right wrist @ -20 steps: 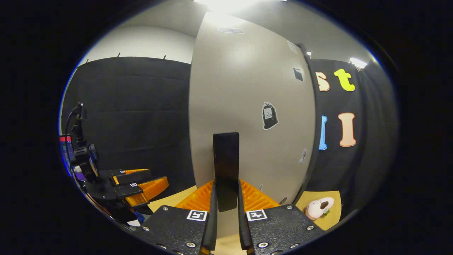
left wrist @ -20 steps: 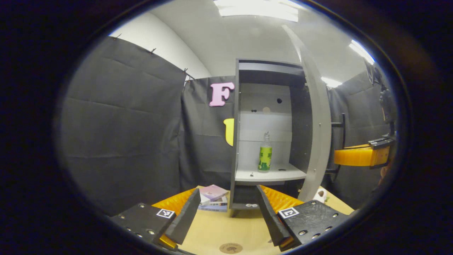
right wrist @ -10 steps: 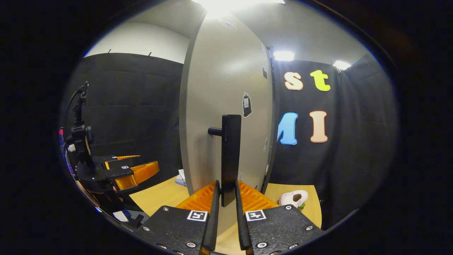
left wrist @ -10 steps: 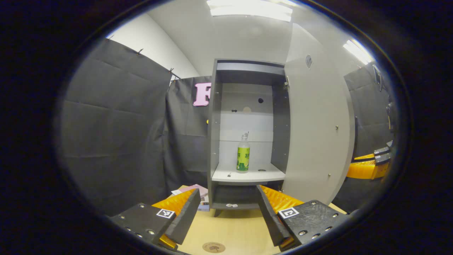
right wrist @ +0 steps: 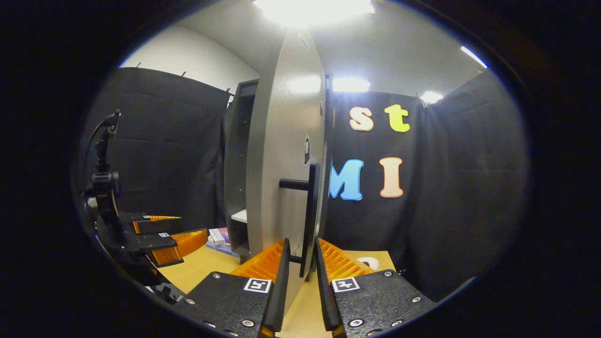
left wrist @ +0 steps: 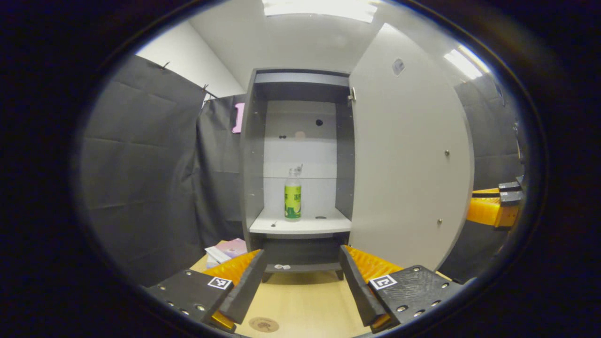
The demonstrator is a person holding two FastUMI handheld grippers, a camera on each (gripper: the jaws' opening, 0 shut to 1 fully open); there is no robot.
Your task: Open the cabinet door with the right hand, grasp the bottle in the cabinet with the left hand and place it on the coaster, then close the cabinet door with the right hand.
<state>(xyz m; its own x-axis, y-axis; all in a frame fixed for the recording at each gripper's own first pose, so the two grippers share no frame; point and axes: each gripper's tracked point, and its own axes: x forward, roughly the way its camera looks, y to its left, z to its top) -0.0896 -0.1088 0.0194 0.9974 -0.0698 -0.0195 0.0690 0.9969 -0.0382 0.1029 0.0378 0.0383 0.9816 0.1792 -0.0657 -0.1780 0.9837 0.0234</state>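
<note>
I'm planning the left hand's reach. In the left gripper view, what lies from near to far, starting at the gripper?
left gripper, open → coaster on the table → cabinet's lower shelf → bottle standing on the upper shelf → cabinet's back wall.

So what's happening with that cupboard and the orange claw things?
A person holds a claw in each hand. The right gripper has its fingers around the black door handle with a little space showing, and the cabinet door stands wide open. Inside, a bottle with a green label stands on the shelf. The left gripper is open, facing it, not there yet. The coaster waits on the table.
</note>
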